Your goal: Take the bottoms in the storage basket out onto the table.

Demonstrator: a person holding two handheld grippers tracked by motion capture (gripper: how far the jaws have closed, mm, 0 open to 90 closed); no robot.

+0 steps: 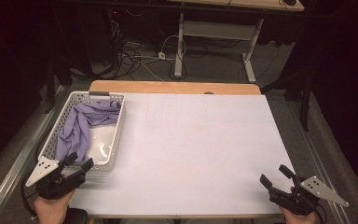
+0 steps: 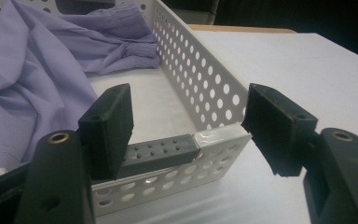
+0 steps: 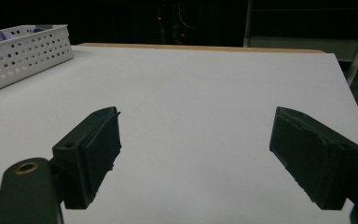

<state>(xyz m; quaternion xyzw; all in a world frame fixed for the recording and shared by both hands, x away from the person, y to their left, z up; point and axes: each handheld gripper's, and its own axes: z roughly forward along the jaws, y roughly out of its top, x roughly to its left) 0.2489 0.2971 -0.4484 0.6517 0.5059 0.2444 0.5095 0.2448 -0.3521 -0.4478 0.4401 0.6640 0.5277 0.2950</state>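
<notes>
One surface (image 1: 191, 144) carries all we have, white over most of its top with a strip of wood along the far edge. On it we count one basket (image 1: 117, 135), white and full of round holes, set at the left side with its long walls running away from us. In the left gripper view a grey handle piece sits in the middle of its near rim.

One cloth (image 1: 77, 128) lies inside the basket, lilac, bunched along the left wall and across the far end; the right part of the basket floor is bare.

Two grippers are ours, one per hand, well apart at the near corners. The left gripper (image 1: 81, 160) hovers at the basket's near rim, its two fingers (image 2: 109, 123) spread wide, one over the inside of the basket and one outside the right wall, holding nothing. The right gripper (image 1: 276, 174) sits over bare white surface at the near right, its two fingers (image 3: 91, 149) also spread wide and holding nothing.
</notes>
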